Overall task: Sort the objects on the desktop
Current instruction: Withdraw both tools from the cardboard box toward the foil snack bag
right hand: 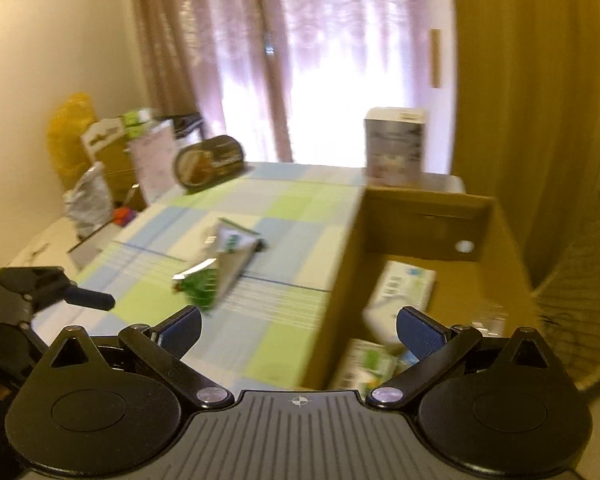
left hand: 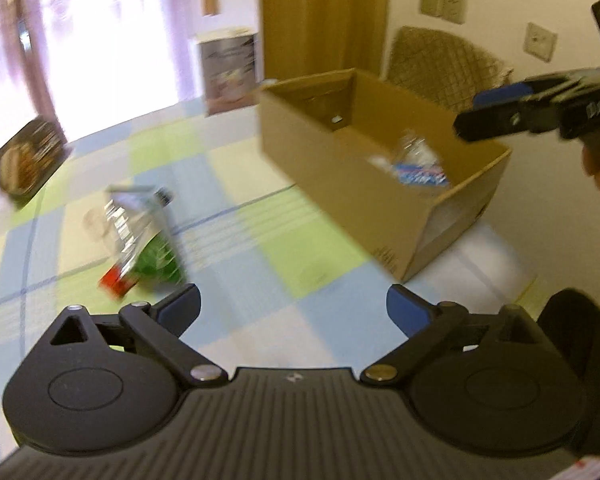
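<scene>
A shiny snack bag [left hand: 140,236] with a green and red end lies on the checked tablecloth [left hand: 236,216], left of the open cardboard box [left hand: 340,184]. The same snack bag [right hand: 220,268] shows in the right wrist view, left of the cardboard box [right hand: 344,272]. My left gripper [left hand: 293,312] hangs open and empty above the cloth, near the bag. My right gripper [right hand: 299,334] is open and empty over the box's near corner; the right gripper [left hand: 500,108] also appears from the side above the box. Inside the box lie packets [right hand: 400,292] and a clear wrapper [left hand: 416,160].
An oval dark tin [right hand: 208,162] stands at the table's far left edge. A white carton [right hand: 396,144] stands behind the box. A quilted chair [left hand: 444,60] is beyond the box. Clutter and a yellow bag [right hand: 70,132] sit left of the table. The left gripper [right hand: 64,288] shows at left.
</scene>
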Demonstrator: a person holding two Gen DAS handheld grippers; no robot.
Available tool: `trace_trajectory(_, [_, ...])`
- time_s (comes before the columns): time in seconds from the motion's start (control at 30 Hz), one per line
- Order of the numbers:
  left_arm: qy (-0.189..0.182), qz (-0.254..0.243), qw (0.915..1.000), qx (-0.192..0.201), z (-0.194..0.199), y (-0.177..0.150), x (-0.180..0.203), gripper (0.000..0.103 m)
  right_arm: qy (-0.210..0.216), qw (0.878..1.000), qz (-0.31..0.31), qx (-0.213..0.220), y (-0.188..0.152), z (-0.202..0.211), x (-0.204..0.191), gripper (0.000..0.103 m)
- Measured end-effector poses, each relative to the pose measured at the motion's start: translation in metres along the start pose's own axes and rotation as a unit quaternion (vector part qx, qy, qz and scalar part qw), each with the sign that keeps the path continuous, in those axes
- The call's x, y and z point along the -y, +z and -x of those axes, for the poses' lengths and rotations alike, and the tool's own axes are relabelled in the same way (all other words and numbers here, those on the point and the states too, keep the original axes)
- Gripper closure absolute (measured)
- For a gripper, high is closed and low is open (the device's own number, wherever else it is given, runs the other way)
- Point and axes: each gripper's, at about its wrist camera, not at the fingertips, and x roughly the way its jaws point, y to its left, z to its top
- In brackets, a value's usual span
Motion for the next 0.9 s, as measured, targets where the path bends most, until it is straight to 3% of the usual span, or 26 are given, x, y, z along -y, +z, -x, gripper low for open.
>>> trace_trajectory(0.17, [0.029,0.046,0.9984,-0.012,0.009,-0.028,-0.036,0.004,0.034,0.999,0.021,-0.013,0.001,-0.023,-0.037,0.002])
trace_trajectory(0.3, [0.048,0.05,0.9974,-0.018,0.013,-0.039,-0.06,0.004,0.051,0.998,0.031,-0.026,-0.001,-0.041,-0.058,0.002])
trace_trajectory(0.9, [0.07,0.078,0.994,-0.031,-0.014,-0.046,-0.15,0.004,0.064,0.992,0.053,-0.09,0.015,-0.152,-0.096,0.002])
